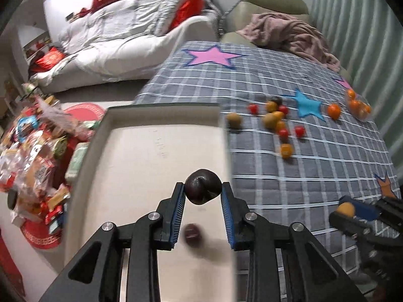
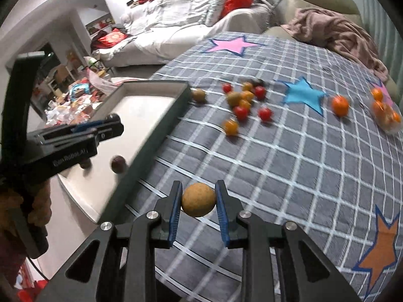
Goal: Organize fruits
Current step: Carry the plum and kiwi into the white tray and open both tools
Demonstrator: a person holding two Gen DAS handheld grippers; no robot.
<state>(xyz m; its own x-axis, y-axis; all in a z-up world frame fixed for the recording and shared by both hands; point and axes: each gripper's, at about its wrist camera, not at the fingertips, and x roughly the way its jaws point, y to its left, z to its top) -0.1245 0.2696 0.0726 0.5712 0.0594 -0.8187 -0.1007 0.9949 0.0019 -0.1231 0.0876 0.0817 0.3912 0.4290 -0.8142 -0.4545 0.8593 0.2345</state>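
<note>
- My left claw [image 1: 203, 193] grips a dark fruit [image 1: 203, 188] over the tray [image 1: 161, 115], which holds one fruit [image 1: 192, 234].
- My right claw [image 2: 198, 198] grips a brown fruit [image 2: 198, 199]; many fruits [image 2: 243, 103] remain on the checked cloth [image 2: 289, 166].

Left wrist view: mounted just behind the left tool [image 1: 203, 192], aimed steeply down and forward over the pale tray [image 1: 141, 136], close above it, with the checked cloth [image 1: 314, 166] stretching off to the right. Right wrist view: mounted behind the right tool [image 2: 199, 200], likewise tilted down, close over the checked cloth, tray to the left. Shared by both: tray, loose fruit cluster [image 1: 275, 120], blue star [image 1: 308, 105], white sofa [image 1: 121, 40] beyond. Each tool caught at the other view's edge.
</note>
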